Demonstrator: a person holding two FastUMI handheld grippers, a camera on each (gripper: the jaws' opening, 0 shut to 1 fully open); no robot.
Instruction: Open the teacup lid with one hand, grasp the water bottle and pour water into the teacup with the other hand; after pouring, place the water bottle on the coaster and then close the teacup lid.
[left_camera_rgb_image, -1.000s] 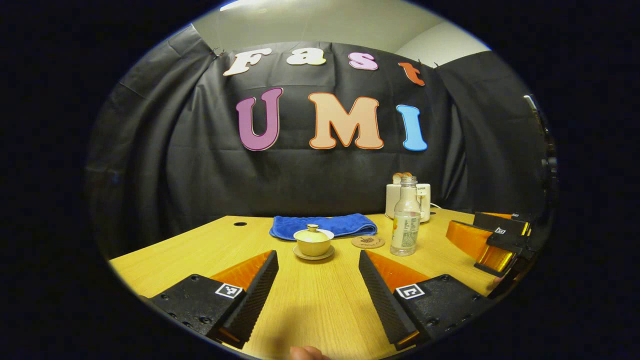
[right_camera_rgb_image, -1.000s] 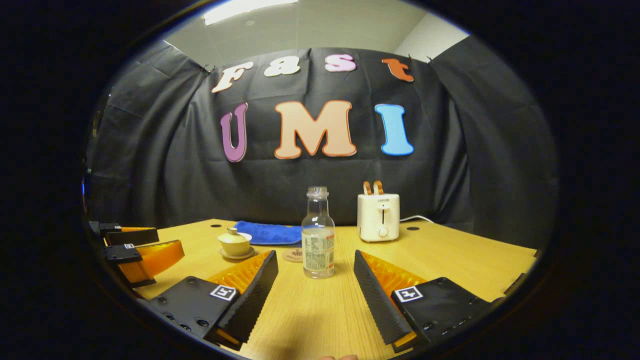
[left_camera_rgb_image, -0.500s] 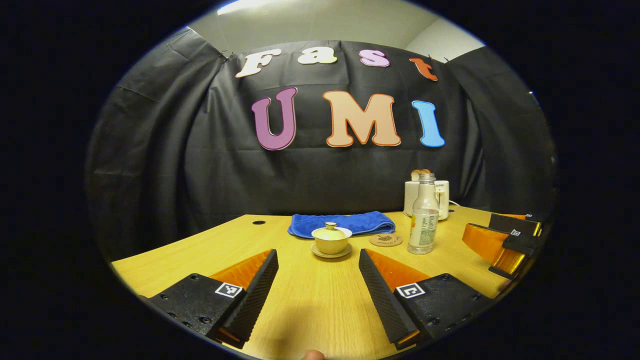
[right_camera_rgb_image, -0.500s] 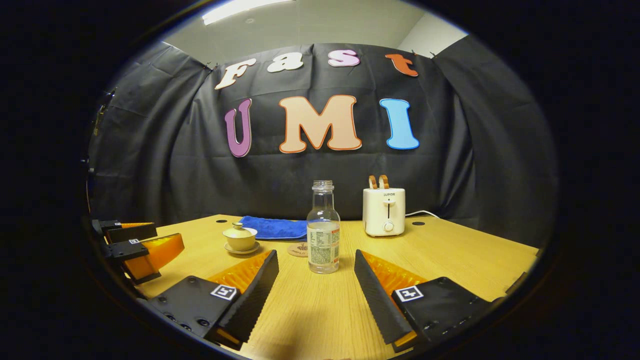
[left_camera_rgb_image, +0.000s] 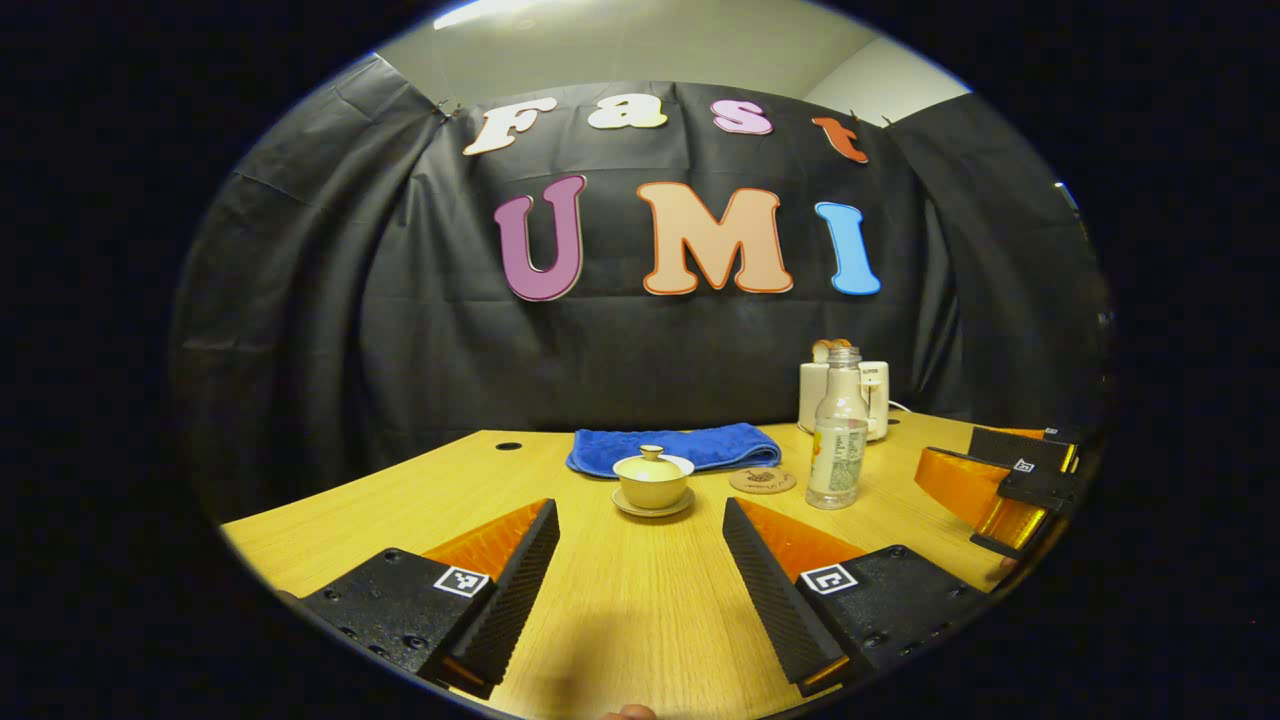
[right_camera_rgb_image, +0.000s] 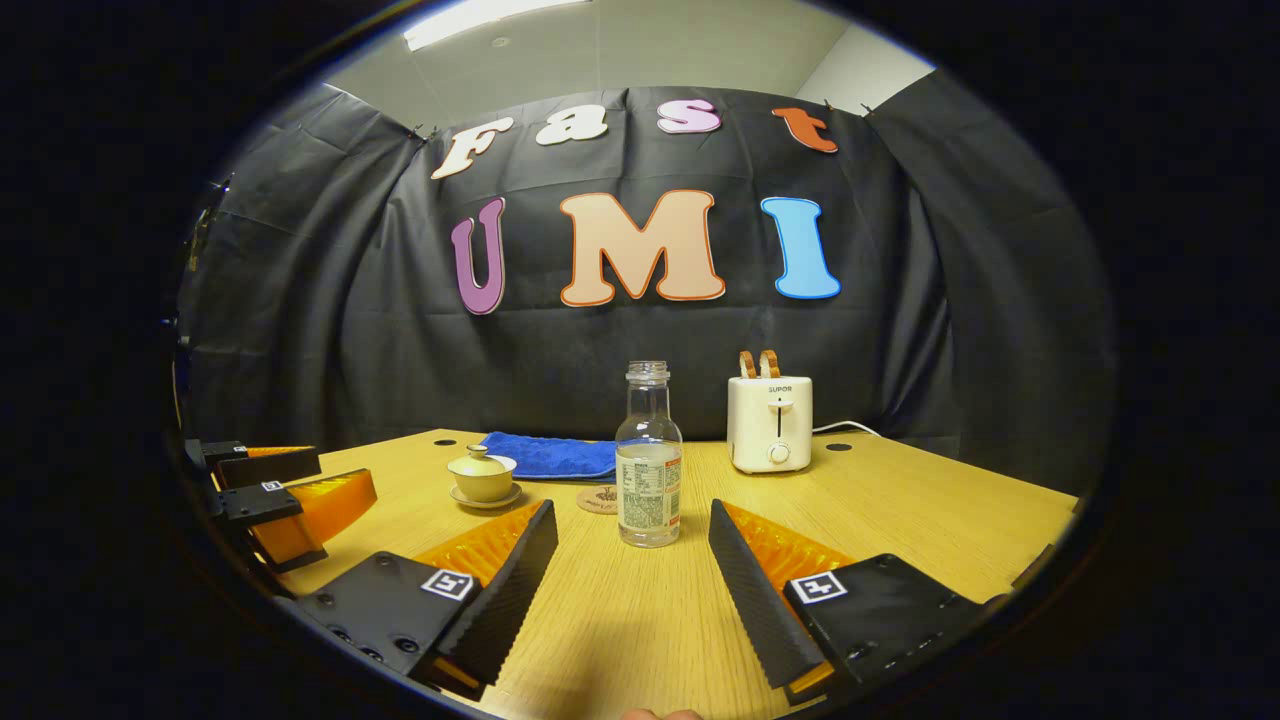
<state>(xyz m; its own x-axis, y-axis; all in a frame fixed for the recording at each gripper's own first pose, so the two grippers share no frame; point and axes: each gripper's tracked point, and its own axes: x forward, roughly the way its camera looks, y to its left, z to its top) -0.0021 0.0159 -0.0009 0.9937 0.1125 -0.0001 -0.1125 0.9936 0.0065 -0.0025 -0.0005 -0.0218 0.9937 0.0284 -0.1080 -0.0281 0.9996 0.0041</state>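
A yellowish lidded teacup (left_camera_rgb_image: 652, 480) (right_camera_rgb_image: 482, 476) rests on its saucer in the middle of the wooden table, lid on. Right of it lies a round brown coaster (left_camera_rgb_image: 762, 480) (right_camera_rgb_image: 598, 499). A clear uncapped water bottle (left_camera_rgb_image: 838, 440) (right_camera_rgb_image: 649, 468) stands upright beside the coaster. My left gripper (left_camera_rgb_image: 640, 560) is open, low over the table, with the teacup ahead between its fingers. My right gripper (right_camera_rgb_image: 632, 565) is open too, and the bottle stands just ahead of its gap. Each gripper also appears at the edge of the other's view: the right gripper (left_camera_rgb_image: 1000, 490), the left gripper (right_camera_rgb_image: 280, 495).
A folded blue towel (left_camera_rgb_image: 675, 447) (right_camera_rgb_image: 550, 456) lies behind the teacup. A white toaster (right_camera_rgb_image: 768, 424) (left_camera_rgb_image: 860, 398) with toast in it stands at the back right, its cord trailing right. The black cloth wall closes off the table's far side.
Both views shifted slightly: the left gripper swung a little, so the teacup sits nearer the centre of its gap. The right gripper rose a little. Nothing on the table moved.
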